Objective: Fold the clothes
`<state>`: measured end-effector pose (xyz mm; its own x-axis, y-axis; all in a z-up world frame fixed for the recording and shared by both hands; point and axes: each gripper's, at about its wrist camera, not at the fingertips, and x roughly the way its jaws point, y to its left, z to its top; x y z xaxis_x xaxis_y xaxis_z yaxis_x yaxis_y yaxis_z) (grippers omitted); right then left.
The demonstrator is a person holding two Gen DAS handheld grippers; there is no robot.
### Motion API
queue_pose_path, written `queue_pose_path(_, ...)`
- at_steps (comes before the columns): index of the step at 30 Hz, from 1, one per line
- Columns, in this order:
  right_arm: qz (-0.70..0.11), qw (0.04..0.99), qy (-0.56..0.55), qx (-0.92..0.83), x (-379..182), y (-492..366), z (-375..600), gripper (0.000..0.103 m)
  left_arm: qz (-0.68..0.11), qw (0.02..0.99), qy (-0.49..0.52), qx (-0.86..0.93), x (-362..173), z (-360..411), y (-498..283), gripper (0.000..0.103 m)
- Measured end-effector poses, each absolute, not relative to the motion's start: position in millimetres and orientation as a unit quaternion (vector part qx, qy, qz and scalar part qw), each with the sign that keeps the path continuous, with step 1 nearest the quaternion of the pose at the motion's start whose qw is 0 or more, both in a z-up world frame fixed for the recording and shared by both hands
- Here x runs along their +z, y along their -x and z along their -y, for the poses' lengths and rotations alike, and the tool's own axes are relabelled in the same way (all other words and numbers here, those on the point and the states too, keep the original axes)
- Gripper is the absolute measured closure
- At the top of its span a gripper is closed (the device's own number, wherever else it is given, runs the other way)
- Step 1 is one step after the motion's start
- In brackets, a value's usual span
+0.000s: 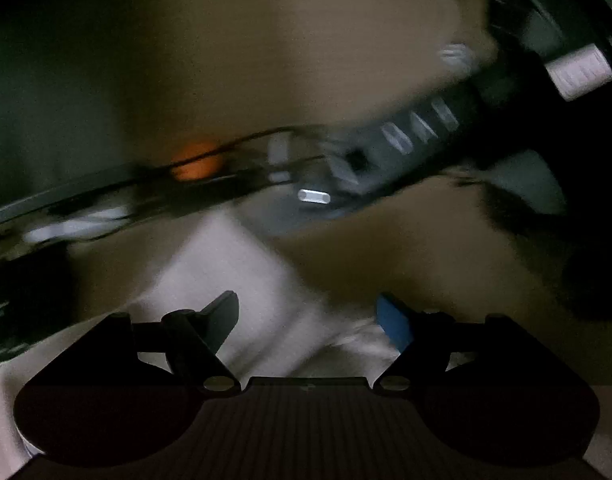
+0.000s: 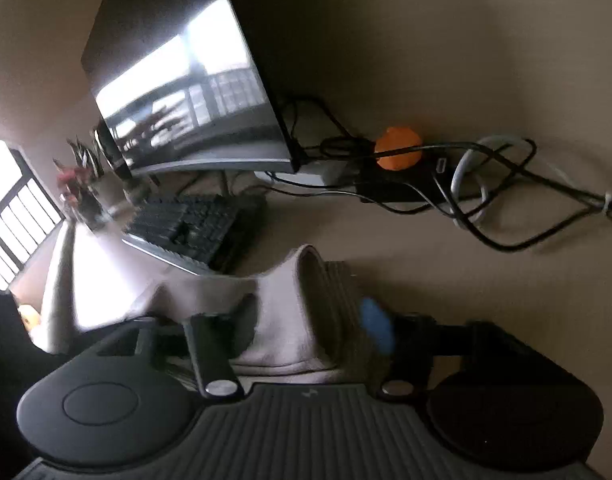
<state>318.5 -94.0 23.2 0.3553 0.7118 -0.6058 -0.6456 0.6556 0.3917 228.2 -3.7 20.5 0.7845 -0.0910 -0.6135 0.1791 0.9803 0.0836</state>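
The pale pinkish-grey garment (image 2: 281, 320) lies in the lower middle of the right wrist view, on the beige desk (image 2: 486, 280), with a ribbed edge (image 2: 338, 300) on its right side. The right gripper (image 2: 310, 320) has its two fingers set wide, one black finger (image 2: 241, 320) to the left and one blue-tipped finger (image 2: 376, 328) to the right, and the cloth bunches up between them. Whether the fingers press the cloth I cannot tell.

In the left wrist view, very blurred, the same pale garment (image 1: 225, 272) runs from the middle down to the lower left of the frame. The left gripper (image 1: 310, 316) is released, its fingers spread apart over the cloth and nothing is between them.

Behind the garment in the right wrist view, at centre left, is a dark keyboard (image 2: 193, 228). Above it, in the upper left, stands a monitor (image 2: 185, 80) that reflects bright windows. At the right centre an orange object (image 2: 398, 152) sits on a black box among tangled cables (image 2: 486, 184).
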Motion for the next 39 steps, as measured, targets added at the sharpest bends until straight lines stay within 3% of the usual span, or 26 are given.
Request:
queue_pose_path(3, -0.417, 0.81, -0.044, 0.41, 9, -328, 87, 0.072, -0.329, 0.941, -0.069, -0.035, 16, -4, -235, 0.039)
queue_pose_path(5, -0.426, 0.802, -0.042, 0.417, 4, -331, 81, 0.072, -0.331, 0.94, -0.074, -0.029, 12, -3, -239, 0.042)
queue_pose_path(8, -0.433, 0.79, -0.037, 0.433, -3, -333, 72, 0.073, -0.337, 0.937, -0.082, -0.033, 8, -2, -243, 0.042)
queue_pose_path(11, -0.449, 0.773, -0.043, 0.447, -7, -336, 61, 0.09, -0.337, 0.936, -0.093, -0.032, 6, 2, -237, 0.041)
queue_pose_path(17, -0.458, 0.741, -0.101, 0.48, 4, -339, 63, 0.091, -0.332, 0.935, -0.118, -0.022, -3, 12, -252, 0.042)
queue_pose_path(19, -0.463, 0.737, -0.114, 0.478, 3, -342, 64, 0.091, -0.331, 0.934, -0.133, -0.018, -7, 15, -260, 0.051)
queue_pose_path(21, -0.469, 0.733, -0.128, 0.477, 3, -345, 66, 0.092, -0.328, 0.934, -0.143, -0.011, -8, 17, -264, 0.08)
queue_pose_path(24, -0.476, 0.726, -0.147, 0.474, 1, -349, 68, 0.092, -0.316, 0.939, -0.136, -0.007, 1, 16, -260, 0.088)
queue_pose_path(29, -0.439, 0.737, -0.152, 0.491, 28, -340, 86, 0.092, -0.269, 0.955, -0.125, -0.018, 30, 26, -248, 0.088)
queue_pose_path(31, -0.43, 0.745, -0.147, 0.488, 35, -339, 93, 0.092, -0.278, 0.952, -0.122, -0.031, 27, 30, -250, 0.086)
queue_pose_path(32, -0.432, 0.754, -0.135, 0.476, 34, -339, 94, 0.092, -0.288, 0.949, -0.122, -0.039, 22, 31, -250, 0.079)
queue_pose_path(35, -0.438, 0.791, -0.08, 0.42, 22, -337, 94, 0.091, -0.319, 0.938, -0.118, -0.061, 9, 30, -248, 0.049)
queue_pose_path(37, -0.44, 0.812, -0.042, 0.38, 15, -335, 93, 0.084, -0.329, 0.938, -0.095, -0.061, 10, 18, -238, 0.043)
queue_pose_path(39, -0.42, 0.838, 0.005, 0.349, 13, -328, 92, 0.077, -0.322, 0.944, -0.058, -0.046, 22, -3, -223, 0.02)
